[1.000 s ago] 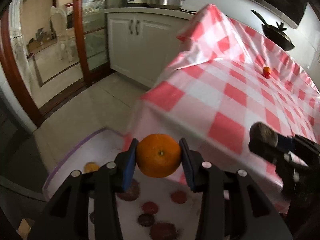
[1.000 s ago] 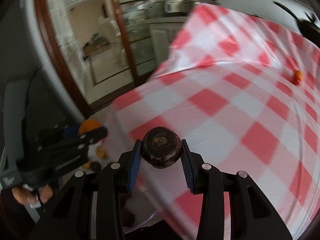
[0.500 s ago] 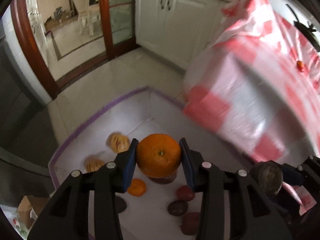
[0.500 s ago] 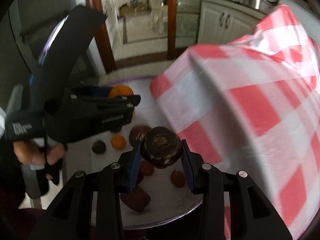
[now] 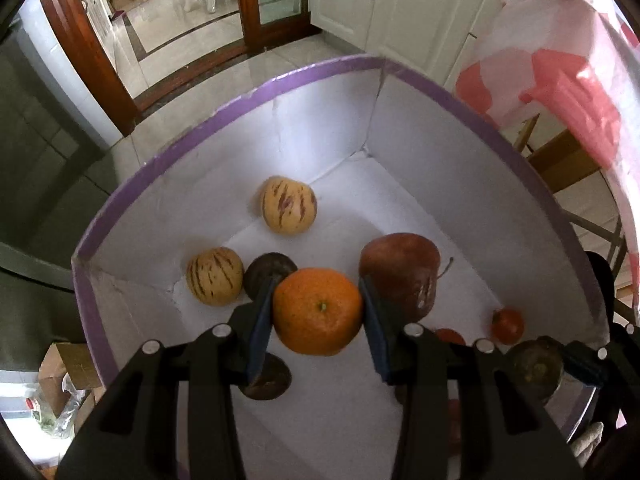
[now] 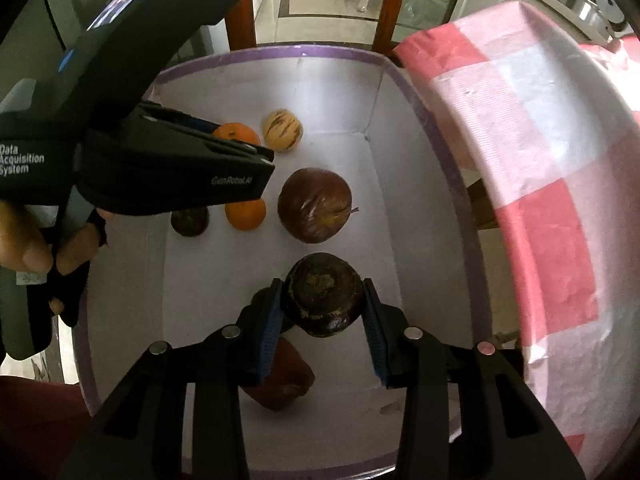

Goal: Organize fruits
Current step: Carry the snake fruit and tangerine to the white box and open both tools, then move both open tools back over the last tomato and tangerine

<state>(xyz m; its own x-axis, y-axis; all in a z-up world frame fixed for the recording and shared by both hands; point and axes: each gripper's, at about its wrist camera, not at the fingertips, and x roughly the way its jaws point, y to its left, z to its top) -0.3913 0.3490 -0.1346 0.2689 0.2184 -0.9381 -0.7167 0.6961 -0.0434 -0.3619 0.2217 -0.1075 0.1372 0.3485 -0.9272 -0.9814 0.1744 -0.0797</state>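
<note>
Left wrist view: the left tool (image 5: 318, 312) is clamped on a round orange tangerine (image 5: 318, 311), its pads pressing both flanks. It hangs at lower centre, over the white floor of a purple-rimmed white cardboard box (image 5: 224, 112). Below it lie two striped yellow melons (image 5: 289, 205), a large dark red apple (image 5: 400, 272) and small dark fruits — free floor shows toward the upper right corner.

Right wrist view: the right tool (image 6: 322, 312) grips a dark brown round mangosteen (image 6: 322, 294) at lower centre, likewise above the box floor, with the apple just above it in frame and bare floor to its right. Both fruits sit straight below their tools, so the release is likely a short drop.
</note>
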